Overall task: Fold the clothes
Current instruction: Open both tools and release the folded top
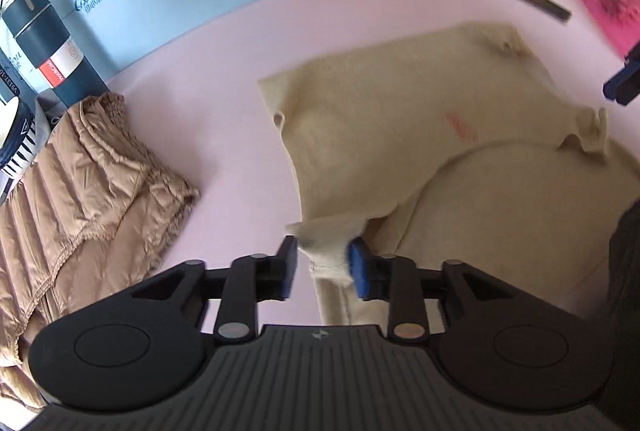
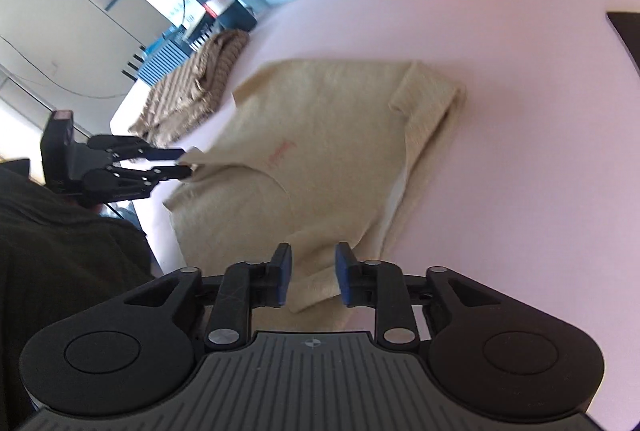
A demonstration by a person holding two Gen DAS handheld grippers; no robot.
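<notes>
A cream sweater (image 1: pixel 400 135) lies partly folded on the pink table (image 1: pixel 224 79), right of a tan jacket (image 1: pixel 80 191). The left gripper (image 1: pixel 322 263) stands at the sweater's near corner, fingers spread, cloth loose between them. The right gripper (image 2: pixel 310 273) hangs over the sweater's other near edge, fingers also apart, gripping nothing. A teal flask (image 1: pixel 48 43) stands behind the jacket.

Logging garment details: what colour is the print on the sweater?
Pinkish-red, on the cream knit sweater; clearest in the left wrist view.
</notes>
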